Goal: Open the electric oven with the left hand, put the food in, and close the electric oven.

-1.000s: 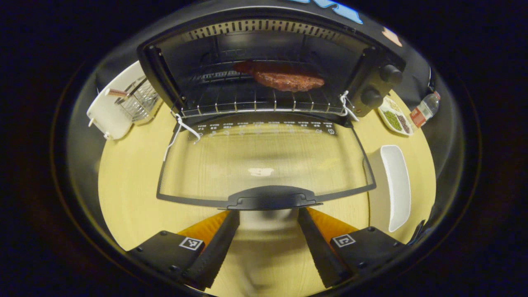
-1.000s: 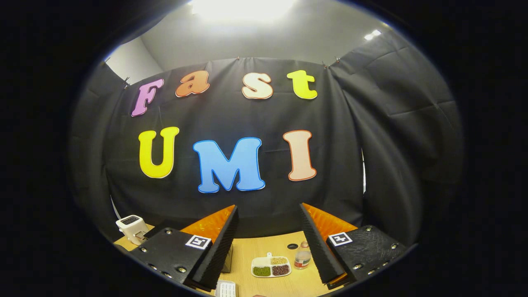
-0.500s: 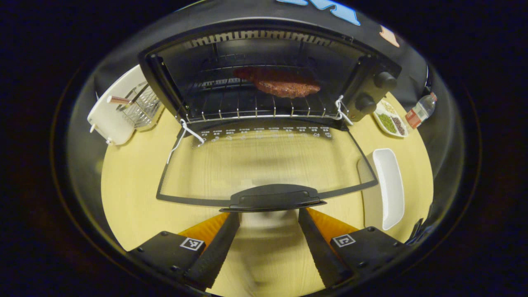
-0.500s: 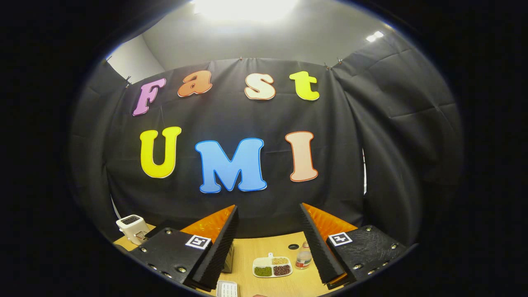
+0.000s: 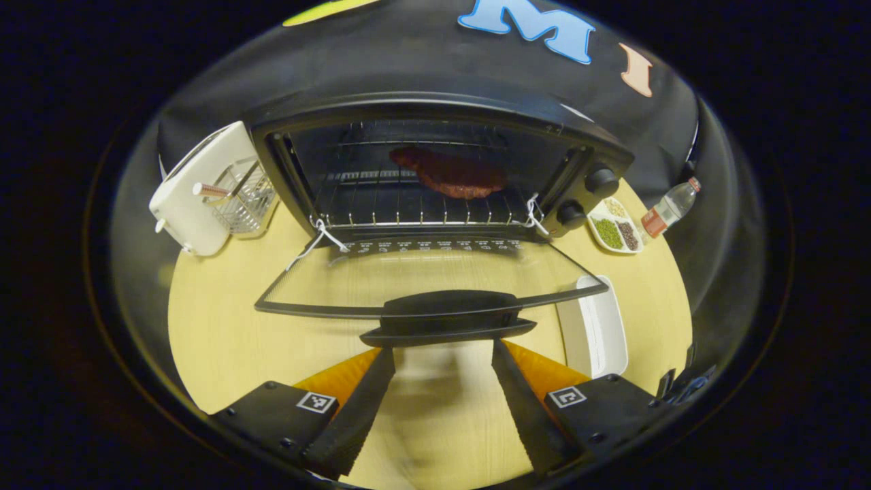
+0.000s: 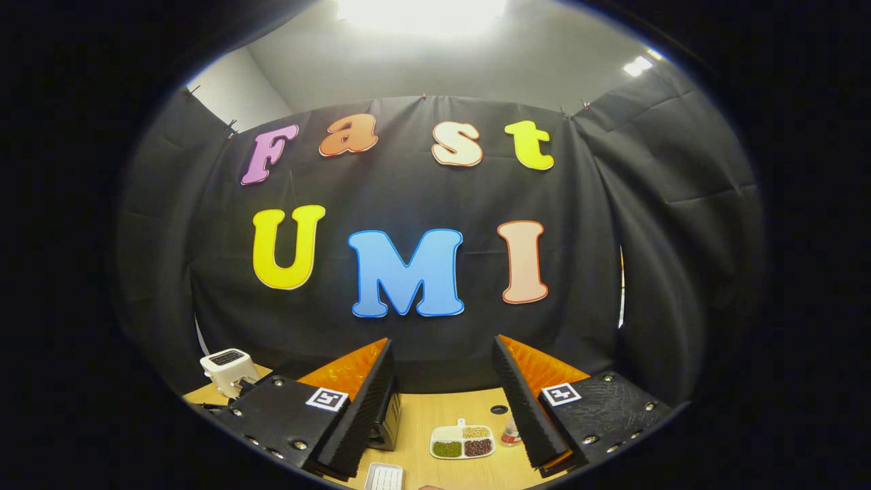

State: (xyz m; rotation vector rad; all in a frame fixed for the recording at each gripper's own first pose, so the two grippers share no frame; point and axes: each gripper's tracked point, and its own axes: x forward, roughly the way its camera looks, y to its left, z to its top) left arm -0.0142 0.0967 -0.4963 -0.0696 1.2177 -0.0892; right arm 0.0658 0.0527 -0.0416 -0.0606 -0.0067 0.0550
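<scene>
Food (image 5: 449, 178) sits on the rack inside the oven (image 5: 435, 136), so closing is what's left: my left gripper (image 5: 441, 381) is spread wide w/ nothing in it, just under the door handle (image 5: 446, 318) of the part-raised door (image 5: 429, 272). I'd push up under the handle centre, follow the hinge arc, no side twist. Right gripper (image 6: 442, 395) also wide apart, idle, aimed at the wall.

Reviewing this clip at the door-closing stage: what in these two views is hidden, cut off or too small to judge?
- Left gripper view: whether the left gripper touches the door handle; the handle's edge hides the fingertips.
- Left gripper view: print along the oven door; too small.
- Right gripper view: the oven; the right gripper blocks it.
- Right gripper view: the bottle; a finger hides it.
</scene>
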